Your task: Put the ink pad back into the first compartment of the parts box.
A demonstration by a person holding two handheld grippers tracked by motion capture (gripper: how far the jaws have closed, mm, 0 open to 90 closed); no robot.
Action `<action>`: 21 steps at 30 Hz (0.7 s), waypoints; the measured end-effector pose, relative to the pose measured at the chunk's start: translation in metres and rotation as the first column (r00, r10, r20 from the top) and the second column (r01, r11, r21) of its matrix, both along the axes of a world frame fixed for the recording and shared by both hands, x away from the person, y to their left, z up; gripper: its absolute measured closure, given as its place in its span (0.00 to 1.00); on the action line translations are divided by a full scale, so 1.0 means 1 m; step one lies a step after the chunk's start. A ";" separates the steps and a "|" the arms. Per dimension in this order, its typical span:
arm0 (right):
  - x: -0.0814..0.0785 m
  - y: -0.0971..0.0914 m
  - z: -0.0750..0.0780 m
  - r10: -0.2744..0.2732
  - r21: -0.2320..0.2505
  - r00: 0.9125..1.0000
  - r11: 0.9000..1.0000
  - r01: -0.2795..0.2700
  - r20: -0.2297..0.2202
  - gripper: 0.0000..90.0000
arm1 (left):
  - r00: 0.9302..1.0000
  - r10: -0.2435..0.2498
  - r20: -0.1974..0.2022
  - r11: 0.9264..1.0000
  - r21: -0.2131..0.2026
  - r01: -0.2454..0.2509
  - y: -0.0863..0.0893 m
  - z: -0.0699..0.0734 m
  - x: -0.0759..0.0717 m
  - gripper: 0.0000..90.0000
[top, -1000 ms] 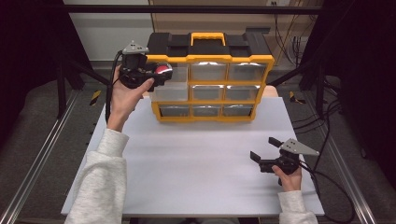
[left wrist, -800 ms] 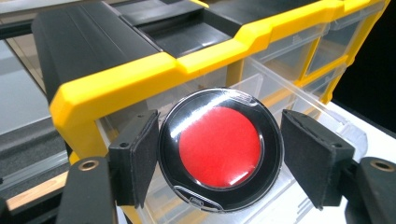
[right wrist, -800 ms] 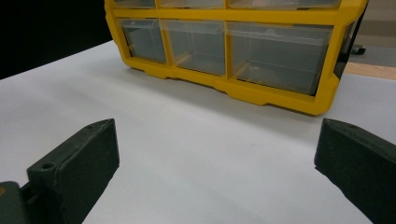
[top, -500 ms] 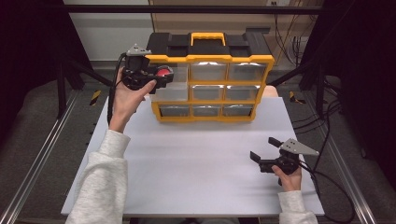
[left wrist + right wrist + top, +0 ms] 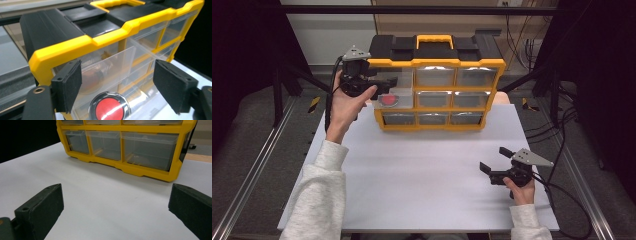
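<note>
Fingers wide on both grippers | left gripper [image 5: 379, 89] at organizer [image 5: 437, 80] | white table [image 5: 422, 185] | dark room

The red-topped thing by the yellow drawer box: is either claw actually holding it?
No. The left gripper is open above the red disc; the right gripper is open over the table.

Overhead plus 2 close views, shared organizer [image 5: 437, 85]

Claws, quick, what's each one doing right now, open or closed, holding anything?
Left claw: open, empty, at the organizer's top-left drawer, above a red-lidded tin.
Right claw: open, empty, over the table.
</note>
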State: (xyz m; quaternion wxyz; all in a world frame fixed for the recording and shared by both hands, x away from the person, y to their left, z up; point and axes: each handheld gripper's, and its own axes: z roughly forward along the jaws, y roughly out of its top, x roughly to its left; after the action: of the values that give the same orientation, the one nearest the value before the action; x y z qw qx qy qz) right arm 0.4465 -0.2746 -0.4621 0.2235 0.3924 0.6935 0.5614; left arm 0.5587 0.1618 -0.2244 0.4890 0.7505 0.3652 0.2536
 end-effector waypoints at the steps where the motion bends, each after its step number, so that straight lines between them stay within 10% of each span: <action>1: 0.000 0.000 0.000 0.000 0.000 1.000 1.000 0.000 0.000 0.01 | 1.000 -0.002 0.011 1.000 -0.002 0.002 0.001 0.001 -0.002 0.23; 21: 0.000 0.000 0.000 -0.003 -0.001 1.000 1.000 0.003 0.003 0.01 | 0.994 -0.060 0.096 0.996 -0.056 0.066 0.028 -0.008 -0.050 0.01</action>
State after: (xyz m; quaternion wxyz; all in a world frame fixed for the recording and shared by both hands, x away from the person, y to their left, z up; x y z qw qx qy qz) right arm 0.4463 -0.2749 -0.4620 0.2255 0.3924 0.6928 0.5615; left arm 0.5089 0.1902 -0.2327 0.5353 0.7341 0.3253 0.2620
